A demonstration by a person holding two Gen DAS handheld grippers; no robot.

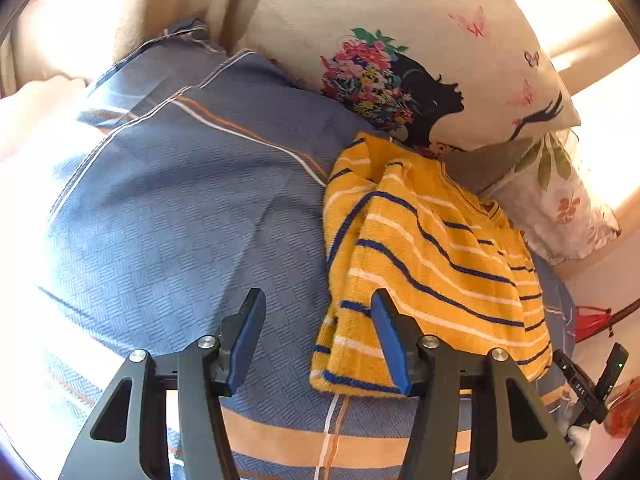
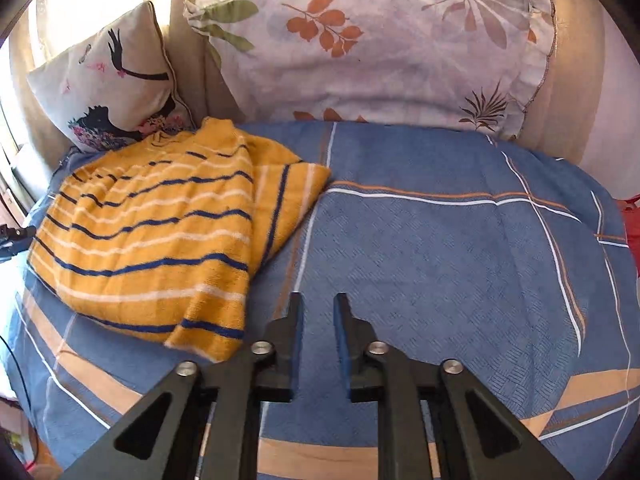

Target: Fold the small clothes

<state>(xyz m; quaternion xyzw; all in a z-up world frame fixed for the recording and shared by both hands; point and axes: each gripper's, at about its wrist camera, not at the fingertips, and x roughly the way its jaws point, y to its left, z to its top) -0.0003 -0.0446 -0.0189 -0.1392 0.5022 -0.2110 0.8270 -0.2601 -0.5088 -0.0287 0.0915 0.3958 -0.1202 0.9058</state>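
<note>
A small yellow garment (image 1: pixel 432 264) with blue and white stripes lies folded over itself on the blue patterned bedsheet (image 1: pixel 180 220). My left gripper (image 1: pixel 318 304) is open wide and empty, hovering over the sheet with its right finger above the garment's near left corner. In the right wrist view the garment (image 2: pixel 160 236) lies at the left. My right gripper (image 2: pixel 318 304) is open with a narrow gap, empty, over bare sheet (image 2: pixel 440 260) just right of the garment's near edge.
A cream cushion with a printed woman's profile (image 1: pixel 400 60) and a leaf-print pillow (image 2: pixel 380 48) lean at the head of the bed behind the garment. A black device (image 1: pixel 588 384) and red items (image 1: pixel 592 320) sit off the bed's right edge.
</note>
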